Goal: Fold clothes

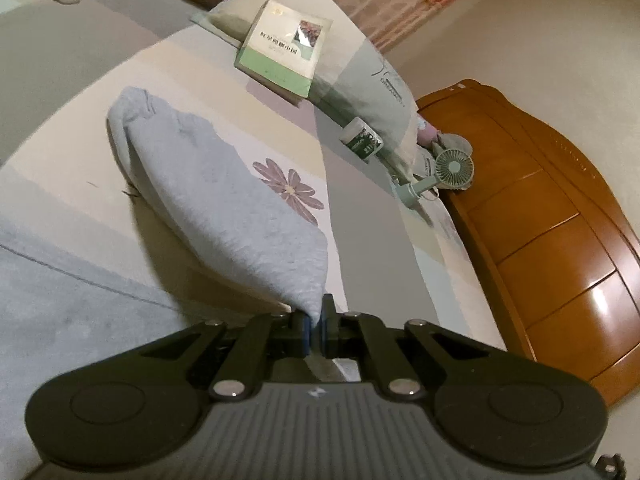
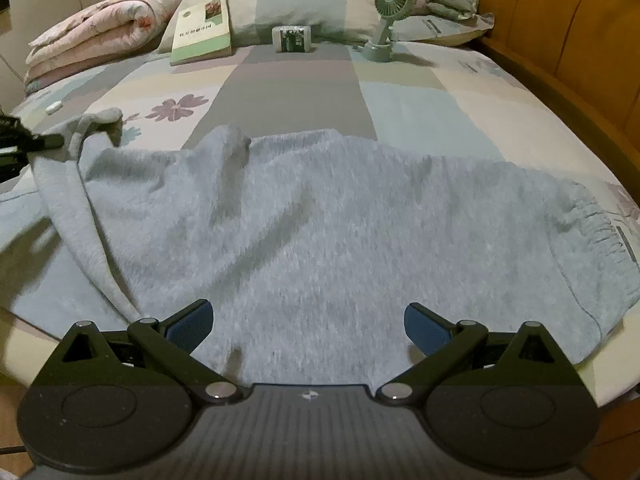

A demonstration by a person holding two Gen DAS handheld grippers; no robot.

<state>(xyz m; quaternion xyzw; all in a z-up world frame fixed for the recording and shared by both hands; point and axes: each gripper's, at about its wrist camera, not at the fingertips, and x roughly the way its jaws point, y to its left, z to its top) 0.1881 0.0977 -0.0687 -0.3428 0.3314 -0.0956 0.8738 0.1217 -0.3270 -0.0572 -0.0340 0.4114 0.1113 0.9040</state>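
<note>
Left claw [image 1: 316, 330] is pinched tight on a corner of the soft, pale grey fleece garment [image 2: 320, 232], lifting that end off the patchwork bed sheet [image 2: 400, 112]. Right claw [image 2: 308, 326] hangs wide open above the near hem. Limp and light, the cloth will sag; best gripped at hems or corners.

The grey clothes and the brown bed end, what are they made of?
The grey clothes look like soft knit cotton fleece: matte, fuzzy and speckled, draping in folds. The bed end looks like varnished wood: orange-brown panels with glossy light spots. Either could be another material that looks the same.
</note>
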